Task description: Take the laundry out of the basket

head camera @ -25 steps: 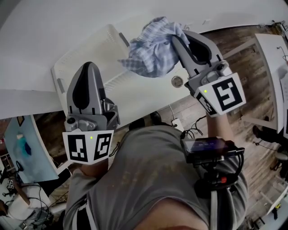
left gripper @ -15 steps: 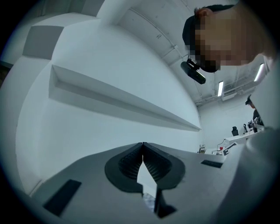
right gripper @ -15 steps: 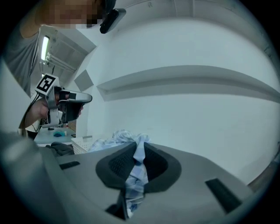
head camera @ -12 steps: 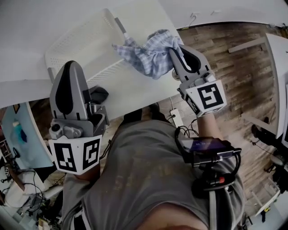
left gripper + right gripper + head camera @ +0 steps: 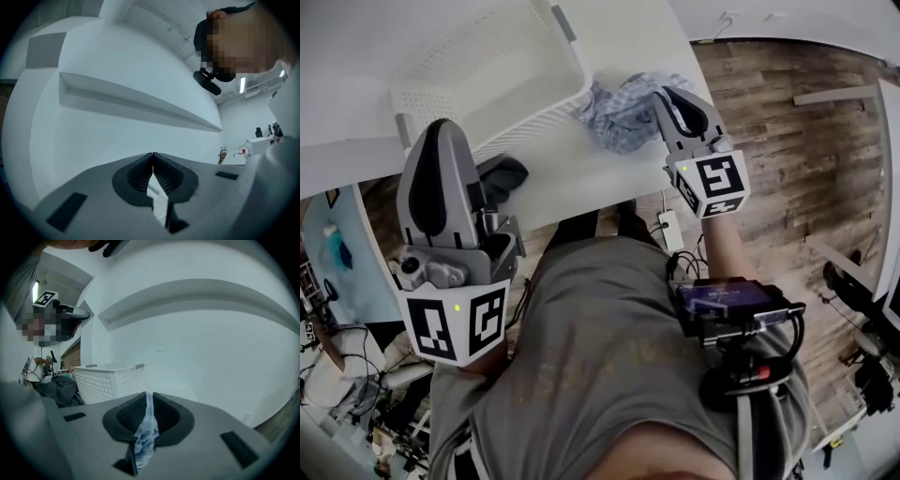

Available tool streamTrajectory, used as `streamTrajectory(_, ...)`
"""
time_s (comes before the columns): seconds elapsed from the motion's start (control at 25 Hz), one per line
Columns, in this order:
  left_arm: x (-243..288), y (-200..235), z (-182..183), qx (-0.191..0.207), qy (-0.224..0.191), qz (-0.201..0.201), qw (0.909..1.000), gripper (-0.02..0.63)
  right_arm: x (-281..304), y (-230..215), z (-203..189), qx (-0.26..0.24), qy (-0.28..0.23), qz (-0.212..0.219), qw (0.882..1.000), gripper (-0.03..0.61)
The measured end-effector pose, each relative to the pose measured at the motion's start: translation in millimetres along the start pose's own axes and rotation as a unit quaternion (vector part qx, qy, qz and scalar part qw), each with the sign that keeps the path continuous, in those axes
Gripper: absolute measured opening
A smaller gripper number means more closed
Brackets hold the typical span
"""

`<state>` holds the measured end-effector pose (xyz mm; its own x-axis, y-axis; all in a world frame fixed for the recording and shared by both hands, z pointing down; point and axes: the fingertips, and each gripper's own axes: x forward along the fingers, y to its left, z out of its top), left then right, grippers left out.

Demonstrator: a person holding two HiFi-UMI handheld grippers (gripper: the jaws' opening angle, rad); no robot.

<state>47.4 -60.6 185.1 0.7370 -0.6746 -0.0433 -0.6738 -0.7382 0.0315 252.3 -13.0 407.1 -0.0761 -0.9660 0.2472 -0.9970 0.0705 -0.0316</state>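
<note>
A white perforated laundry basket (image 5: 487, 84) stands on the white table (image 5: 619, 28). To its right a blue checked cloth (image 5: 619, 112) lies bunched low over the table, and my right gripper (image 5: 661, 96) is shut on it. In the right gripper view a strip of the cloth (image 5: 146, 430) is pinched between the jaws, with the basket (image 5: 110, 380) to the left. My left gripper (image 5: 441, 131) hovers by the basket's near side, shut and holding nothing; its jaws (image 5: 153, 157) meet at the tips. A dark garment (image 5: 502, 178) lies on the table beside it.
The table's near edge runs just under both grippers. Wooden floor (image 5: 787, 141) lies to the right, with a power strip (image 5: 670, 246) and cables near my feet. The dark garment (image 5: 58, 390) lies left of the basket in the right gripper view.
My right gripper has come down with the checked cloth, from above the basket's rim to low over the table right of the basket. The left gripper has sunk slightly.
</note>
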Motion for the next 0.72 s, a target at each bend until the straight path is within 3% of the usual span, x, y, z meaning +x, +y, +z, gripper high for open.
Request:
streamTrajectory(0.16, 0, -1, -5, 0.0, 0.005, 0.003, 1.0, 0.009, 9, 7, -6, 0.003, 0.009, 0.013, 1.0, 0.054)
streamTrajectory(0.4, -1, 0, -2, -0.007, -0.002, 0.004, 1.0, 0.009, 11, 22, 3, -0.005, 0.023, 0.046, 0.999, 0.159)
streamTrajectory(0.6, -1, 8, -1, -0.016, -0.018, 0.007, 0.9997, 0.009, 2, 29, 45, 0.038, -0.027, 0.067, 0.997, 0.167)
streamTrajectory(0.72, -1, 10, 0, -0.017, -0.023, 0.007, 0.9996, 0.009, -4, 40, 80, 0.039, -0.058, 0.075, 0.995, 0.159)
